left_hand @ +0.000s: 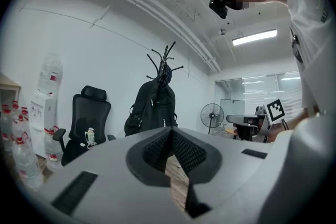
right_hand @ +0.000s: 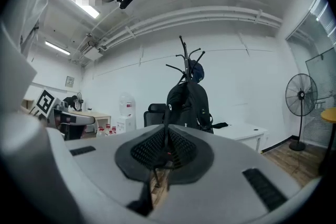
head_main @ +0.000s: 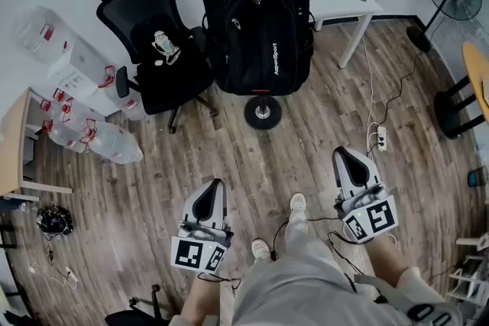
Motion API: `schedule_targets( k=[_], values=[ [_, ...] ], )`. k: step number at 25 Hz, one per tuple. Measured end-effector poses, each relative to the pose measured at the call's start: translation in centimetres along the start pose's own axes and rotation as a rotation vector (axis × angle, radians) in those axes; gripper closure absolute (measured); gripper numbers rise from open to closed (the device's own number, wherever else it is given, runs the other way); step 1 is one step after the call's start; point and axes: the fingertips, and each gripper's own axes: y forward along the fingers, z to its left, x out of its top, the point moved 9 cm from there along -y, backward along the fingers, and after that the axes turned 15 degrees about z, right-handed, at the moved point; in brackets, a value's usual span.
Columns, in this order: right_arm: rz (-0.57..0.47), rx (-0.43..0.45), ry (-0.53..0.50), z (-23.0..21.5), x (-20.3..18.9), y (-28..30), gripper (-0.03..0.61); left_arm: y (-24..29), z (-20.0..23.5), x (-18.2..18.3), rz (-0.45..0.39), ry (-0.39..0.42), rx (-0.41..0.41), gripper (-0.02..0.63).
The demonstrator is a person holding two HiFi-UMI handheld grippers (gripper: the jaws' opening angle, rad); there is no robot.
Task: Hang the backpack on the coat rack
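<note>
The backpack [head_main: 256, 19] hangs on the coat rack [head_main: 262, 112], draped down its pole beside the office chair [head_main: 157, 50], so the hanging step looks finished. The left gripper [head_main: 214, 187] and right gripper [head_main: 345, 156] sit low by the person's legs, well apart from the rack. The left fingers are pressed together and empty. The right fingers seem closed too, with perhaps a sliver of gap. The next move calls only for keeping clear of the rack.

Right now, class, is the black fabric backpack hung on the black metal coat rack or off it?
Hung: the black fabric backpack dangles by its top from the hooks of the black metal coat rack.
</note>
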Motion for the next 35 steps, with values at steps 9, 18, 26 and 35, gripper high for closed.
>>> schedule_targets(
  k=[9, 18, 26, 35],
  values=[
    [0.060, -0.138, -0.014, 9.9, -2.3, -9.0, 0.551, -8.3, 0.0, -4.0, -0.020, -0.047, -0.150, 0.606],
    [0.034, -0.189, -0.059, 13.3, -0.2, -11.9, 0.551, -11.1, -0.5, -3.0, -0.124, -0.034, -0.156, 0.606],
    [0.005, -0.250, 0.007, 11.2, -1.6, -16.2, 0.551, -12.0, -2.2, -2.9, -0.116, 0.003, -0.106, 0.605],
    [-0.072, -0.201, 0.053, 7.0, -2.7, -19.4, 0.551, -12.6, -8.3, -1.8, -0.099, 0.068, -0.040, 0.606]
  ],
)
